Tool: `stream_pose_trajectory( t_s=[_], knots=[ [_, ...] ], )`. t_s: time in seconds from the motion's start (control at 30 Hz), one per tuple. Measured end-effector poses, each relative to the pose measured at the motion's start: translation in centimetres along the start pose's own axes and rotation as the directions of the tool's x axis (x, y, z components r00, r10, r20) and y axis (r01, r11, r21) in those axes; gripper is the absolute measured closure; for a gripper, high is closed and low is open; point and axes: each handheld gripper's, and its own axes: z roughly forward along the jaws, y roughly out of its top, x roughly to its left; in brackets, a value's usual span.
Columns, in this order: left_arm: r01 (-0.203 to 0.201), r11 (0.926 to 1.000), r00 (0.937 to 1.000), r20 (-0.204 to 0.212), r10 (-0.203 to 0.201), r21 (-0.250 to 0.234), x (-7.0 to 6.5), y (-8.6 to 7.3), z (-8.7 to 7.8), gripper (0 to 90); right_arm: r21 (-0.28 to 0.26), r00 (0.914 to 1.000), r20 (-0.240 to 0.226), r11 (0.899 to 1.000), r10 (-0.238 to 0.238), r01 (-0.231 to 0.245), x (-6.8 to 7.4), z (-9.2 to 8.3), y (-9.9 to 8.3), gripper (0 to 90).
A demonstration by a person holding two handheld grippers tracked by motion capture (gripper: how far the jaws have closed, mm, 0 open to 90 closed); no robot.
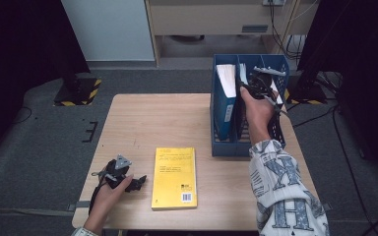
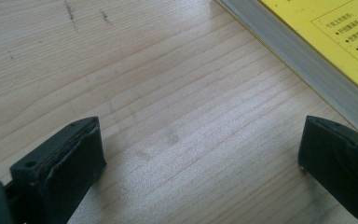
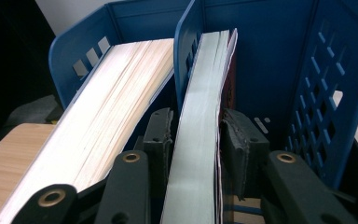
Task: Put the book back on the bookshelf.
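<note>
Wooden table standing on grey floor, dark curtains at both sides. Blue file rack sitting at table's far right corner. Book standing upright in rack's middle compartment, pages facing up. Right gripper straddling book, jaws slightly parted, pads lying close against its sides; grip uncertain. Thicker book occupying rack's left compartment. Yellow book lying flat near table's front edge. Left gripper resting at table's front left corner, jaws standing wide apart, holding nothing.
</note>
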Motion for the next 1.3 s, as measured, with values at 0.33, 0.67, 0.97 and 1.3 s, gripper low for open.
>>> stream_pose_trajectory(
  t_s=[0.33, 0.67, 0.97, 1.3],
  knots=[
    [0.000, 1.0000, 1.0000, 0.000, 0.000, 0.000, 0.0, 0.0, 0.0, 0.0, -0.015, 0.9995, -0.029, 1.000, 0.013, -0.013, -0.3, -1.0, 0.2, 48.6],
    [0.000, 1.0000, 1.0000, 0.000, 0.000, 0.001, 0.0, 0.0, 0.0, 0.0, -0.029, 0.9986, -0.053, 1.000, -0.002, 0.001, -0.3, -3.0, 0.6, 37.3],
    [-0.006, 1.0000, 1.0000, -0.001, 0.006, 0.004, -0.1, 0.0, 0.0, 0.0, -0.045, 0.9935, -0.045, 0.994, -0.105, 0.103, 0.4, -5.5, 0.1, 28.5],
    [-0.006, 1.0000, 1.0000, -0.001, 0.006, 0.005, -0.1, 0.0, 0.0, 0.0, -0.081, 0.9898, -0.087, 0.991, -0.113, 0.106, 0.7, -8.2, -2.3, 19.6]
  ],
)
